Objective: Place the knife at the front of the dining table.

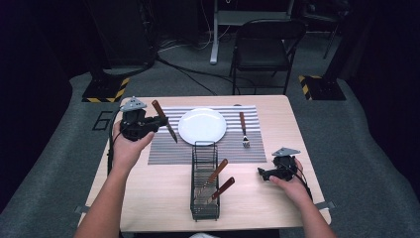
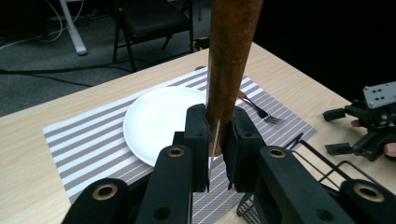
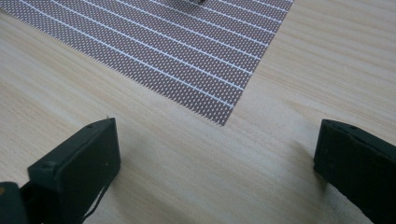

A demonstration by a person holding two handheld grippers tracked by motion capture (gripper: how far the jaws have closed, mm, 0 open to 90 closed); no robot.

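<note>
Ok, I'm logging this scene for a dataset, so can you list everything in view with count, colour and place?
Table: one, light wood, centre of the grey floor.
Placemat: one, grey with white stripes, far half of the table.
Plate: one, white, on the placemat.
Fork: one, brown handle, on the placemat right of the plate.
Knife: one, brown handle, clamped in the left gripper above the placemat's left side.
Rack: one, black wire, near middle of the table.
Utensils in the rack: two, brown handles.
Chair: one, black, beyond the table.
Left gripper: black, shut on the knife.
Right gripper: black, open, low over the table's right side.
</note>
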